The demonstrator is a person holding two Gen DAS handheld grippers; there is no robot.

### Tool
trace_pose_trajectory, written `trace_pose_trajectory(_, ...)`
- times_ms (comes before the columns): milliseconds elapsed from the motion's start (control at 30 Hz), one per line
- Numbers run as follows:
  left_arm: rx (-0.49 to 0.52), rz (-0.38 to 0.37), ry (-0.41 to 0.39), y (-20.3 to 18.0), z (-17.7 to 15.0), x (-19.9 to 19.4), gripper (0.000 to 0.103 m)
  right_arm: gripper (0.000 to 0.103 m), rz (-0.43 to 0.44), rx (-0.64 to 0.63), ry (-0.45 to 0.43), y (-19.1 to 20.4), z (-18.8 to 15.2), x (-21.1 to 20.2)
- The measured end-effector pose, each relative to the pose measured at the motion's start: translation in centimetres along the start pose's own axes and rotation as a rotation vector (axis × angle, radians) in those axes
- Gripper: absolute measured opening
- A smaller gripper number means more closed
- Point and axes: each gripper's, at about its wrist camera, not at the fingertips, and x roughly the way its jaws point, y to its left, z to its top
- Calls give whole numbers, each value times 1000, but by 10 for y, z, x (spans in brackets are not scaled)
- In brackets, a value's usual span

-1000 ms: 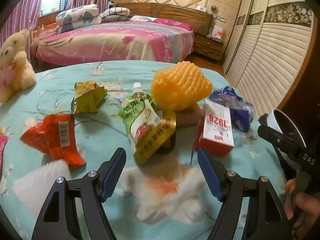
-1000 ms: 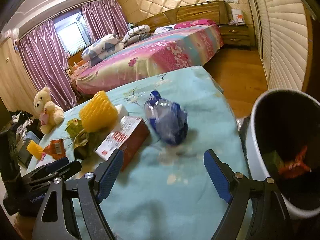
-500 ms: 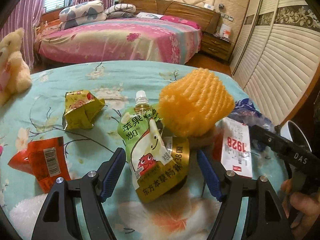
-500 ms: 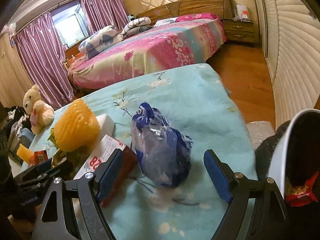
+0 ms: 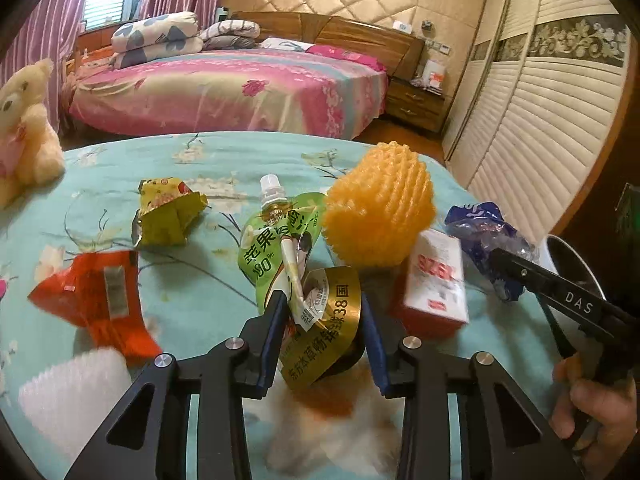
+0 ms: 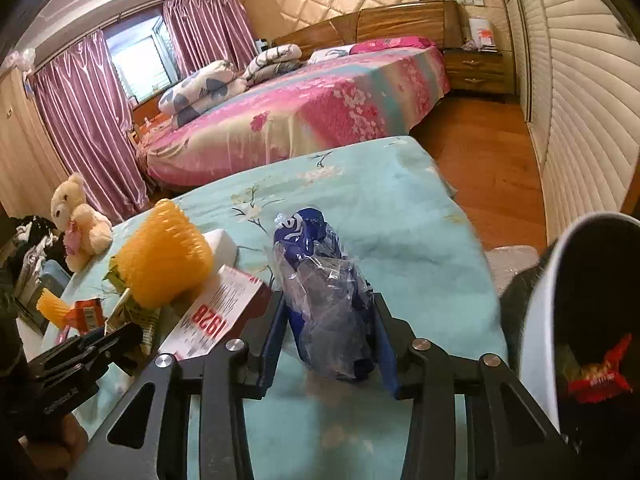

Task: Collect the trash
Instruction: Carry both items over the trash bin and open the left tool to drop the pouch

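My left gripper (image 5: 324, 312) is shut on a gold-lidded black cup (image 5: 328, 332), with a green juice pouch (image 5: 280, 240) leaning on it. My right gripper (image 6: 330, 336) is shut on a crumpled blue and clear plastic bag (image 6: 324, 300), which also shows in the left wrist view (image 5: 484, 236). A white trash bin (image 6: 540, 320) stands at the right and holds a red wrapper (image 6: 600, 372). The right gripper's arm also shows in the left wrist view (image 5: 560, 296).
On the teal flowered table (image 5: 200, 288) lie a yellow foam net (image 5: 376, 216), a red and white box (image 5: 436, 280), a green wrapper (image 5: 168, 216), a red wrapper (image 5: 100, 296) and white foam (image 5: 76, 392). A teddy bear (image 5: 24, 128) sits at the left edge. A bed (image 5: 224, 88) lies behind.
Both grippers moved forward and closed: the left on the gold-lidded cup, the right on the blue plastic bag. Both were open and apart from these a second ago.
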Motion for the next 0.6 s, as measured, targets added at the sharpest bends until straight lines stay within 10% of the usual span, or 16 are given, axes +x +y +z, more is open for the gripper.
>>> trace_pose_trajectory(600, 122, -147, -49, -38, -31, -55, 35, 41, -13, 83, -84, -14, -31, -76)
